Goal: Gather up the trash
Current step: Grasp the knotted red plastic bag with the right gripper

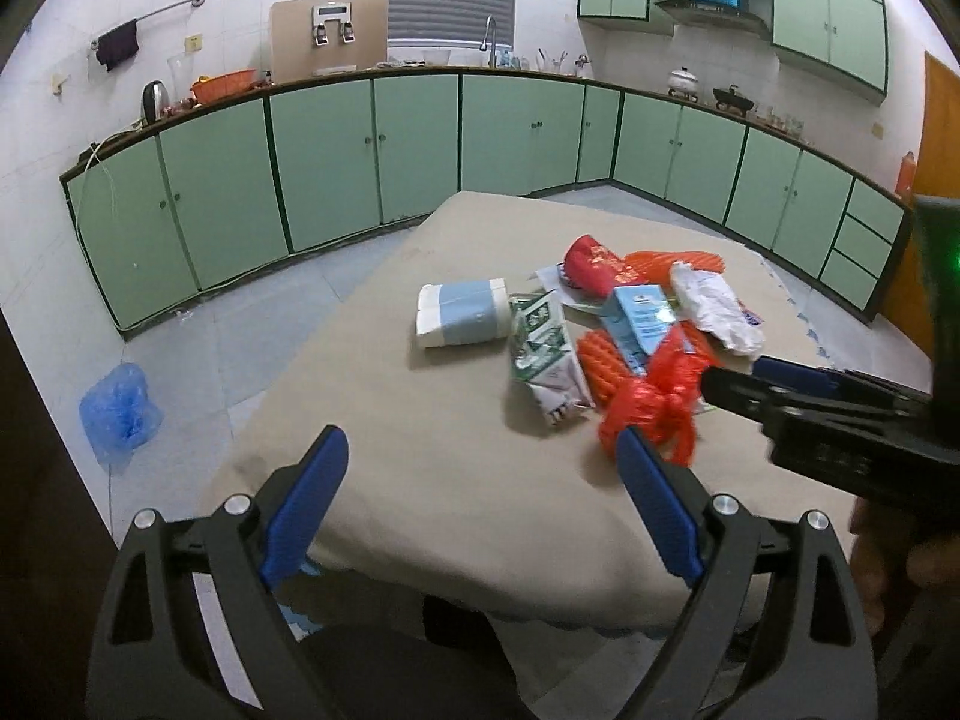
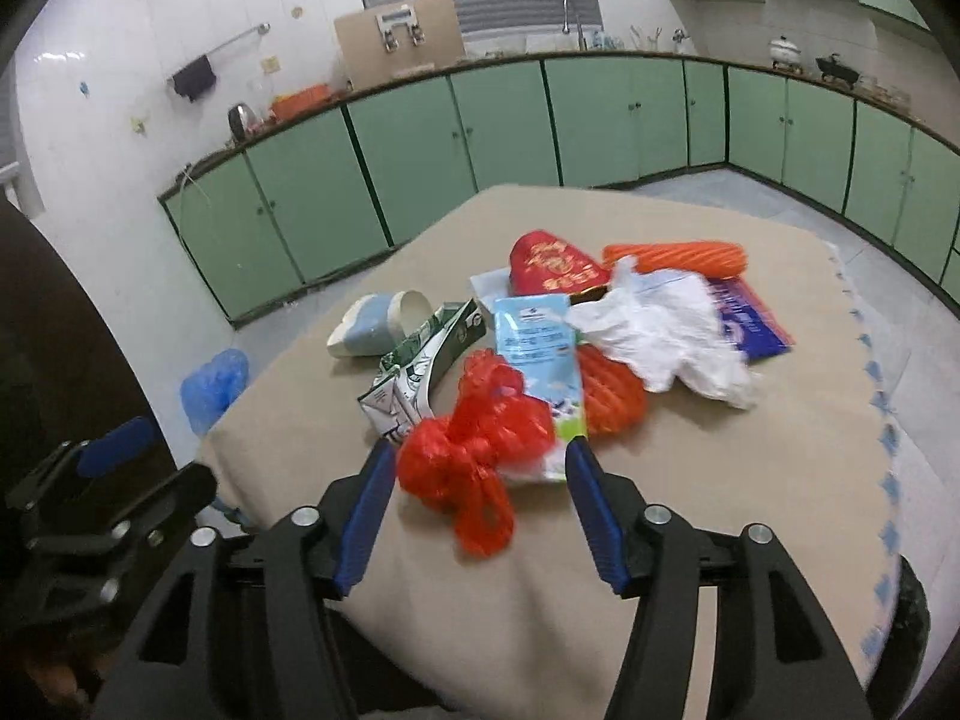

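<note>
A pile of trash is seen in the middle of the cloth-covered tabletop: a crumpled red plastic bag at the near edge of the pile, a flattened green-and-white carton just to its left, a light blue pouch touching the bag from behind, orange ribbed pieces under the pouch, a white crumpled bag to the right, a red printed packet at the back, and a white-and-blue container lying a little apart on the left. The right hand-held gripper is spread, with nothing pinched; the red bag is framed between its fingers in the right wrist view, but contact cannot be confirmed. The left hand-held gripper is spread wide and empty, held over bare cloth near the front edge, well short of the pile. The step in hand is judged to be a first grasp on the red bag. A good grasp would be taken on the bunched knot rather than a loose flap, the fingers lowered almost to the cloth so the thin film is not missed, and the pouch behind kept out of the pinch. A blue bag lies on the floor to the left; whether it is the collection bag cannot be told.
</note>
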Action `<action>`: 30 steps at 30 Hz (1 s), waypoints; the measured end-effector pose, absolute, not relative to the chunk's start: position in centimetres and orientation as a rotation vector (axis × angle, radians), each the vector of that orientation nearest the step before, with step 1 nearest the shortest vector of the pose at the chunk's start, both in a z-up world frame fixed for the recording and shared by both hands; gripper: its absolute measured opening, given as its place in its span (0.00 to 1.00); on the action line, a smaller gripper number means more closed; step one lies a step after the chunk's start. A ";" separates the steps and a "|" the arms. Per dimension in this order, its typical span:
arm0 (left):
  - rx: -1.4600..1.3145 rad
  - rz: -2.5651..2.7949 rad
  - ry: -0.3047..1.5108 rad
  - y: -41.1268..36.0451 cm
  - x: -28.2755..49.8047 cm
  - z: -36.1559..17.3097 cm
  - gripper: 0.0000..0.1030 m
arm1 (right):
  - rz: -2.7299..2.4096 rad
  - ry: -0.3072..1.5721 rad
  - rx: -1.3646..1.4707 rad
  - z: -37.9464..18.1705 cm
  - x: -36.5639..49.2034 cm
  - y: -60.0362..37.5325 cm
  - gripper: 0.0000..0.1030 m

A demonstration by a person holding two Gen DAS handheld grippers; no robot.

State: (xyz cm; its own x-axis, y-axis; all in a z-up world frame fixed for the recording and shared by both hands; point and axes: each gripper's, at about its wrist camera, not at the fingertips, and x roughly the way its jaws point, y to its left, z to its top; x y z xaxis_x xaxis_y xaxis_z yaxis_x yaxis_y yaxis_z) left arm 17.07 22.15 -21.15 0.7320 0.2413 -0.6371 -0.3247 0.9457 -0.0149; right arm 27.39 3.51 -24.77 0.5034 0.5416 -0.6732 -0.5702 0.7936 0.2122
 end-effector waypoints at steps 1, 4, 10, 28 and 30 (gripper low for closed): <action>-0.129 0.310 0.686 22.6 17.3 -21.4 0.85 | 0.666 0.813 -0.040 -25.4 28.1 4.1 0.57; -0.139 0.304 0.702 23.7 17.9 -22.2 0.85 | 0.660 0.838 -0.034 -26.2 29.3 4.9 0.56; -0.136 0.290 0.714 24.3 19.0 -23.3 0.85 | 0.719 0.880 -0.022 -26.6 29.6 4.9 0.00; -0.092 0.355 0.693 24.6 18.2 -22.1 0.85 | 0.786 0.888 -0.026 -26.8 27.4 5.6 0.49; -0.110 0.381 0.698 26.1 17.8 -22.4 0.85 | 0.789 0.897 -0.034 -27.1 27.6 6.3 0.48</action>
